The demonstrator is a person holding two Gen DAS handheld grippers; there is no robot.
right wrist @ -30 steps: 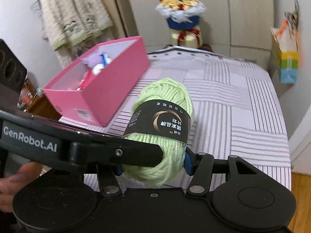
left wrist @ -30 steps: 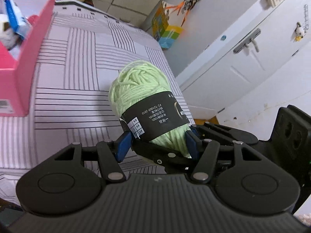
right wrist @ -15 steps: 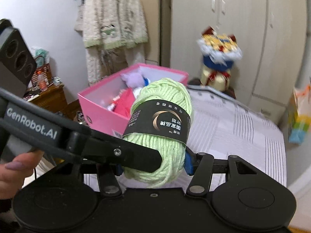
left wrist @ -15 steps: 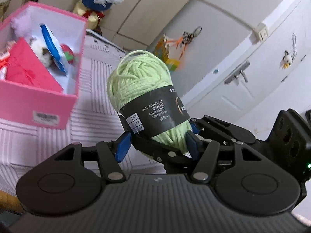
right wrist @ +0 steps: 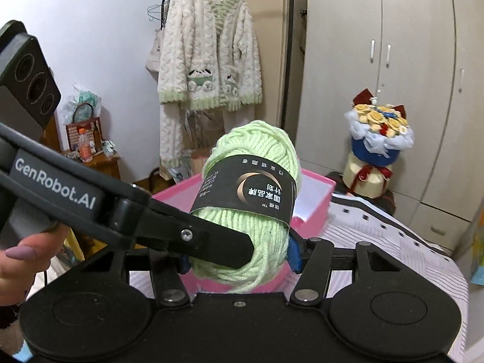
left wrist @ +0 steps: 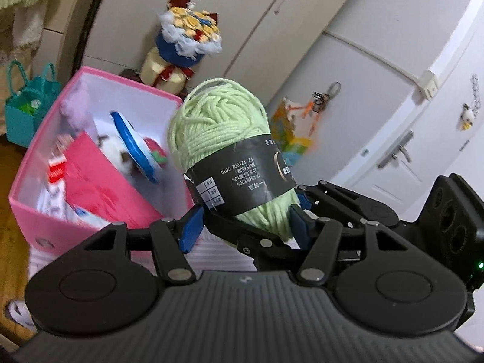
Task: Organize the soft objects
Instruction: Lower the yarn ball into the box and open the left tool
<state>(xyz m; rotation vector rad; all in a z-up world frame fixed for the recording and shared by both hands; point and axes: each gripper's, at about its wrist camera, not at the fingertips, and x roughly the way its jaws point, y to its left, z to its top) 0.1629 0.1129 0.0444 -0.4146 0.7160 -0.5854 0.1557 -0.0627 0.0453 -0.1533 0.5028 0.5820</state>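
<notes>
A pale green yarn ball with a black paper band is held in the air by both grippers. My left gripper is shut on its lower end, blue pads on both sides. My right gripper is shut on the same yarn ball; the left gripper's black finger crosses in front of it. The pink box sits just beyond and to the left of the yarn, holding a red packet, a blue-rimmed item and plush toys. It also shows in the right wrist view, behind the yarn.
The box stands on a striped bed cover. A flower bouquet stands behind it by white wardrobe doors. A teal bag is on the floor at left. A fluffy cardigan hangs on the wall.
Both grippers have carried the yarn ball up and toward the pink box; the box now lies right behind the yarn. The grip on the yarn is unchanged.
</notes>
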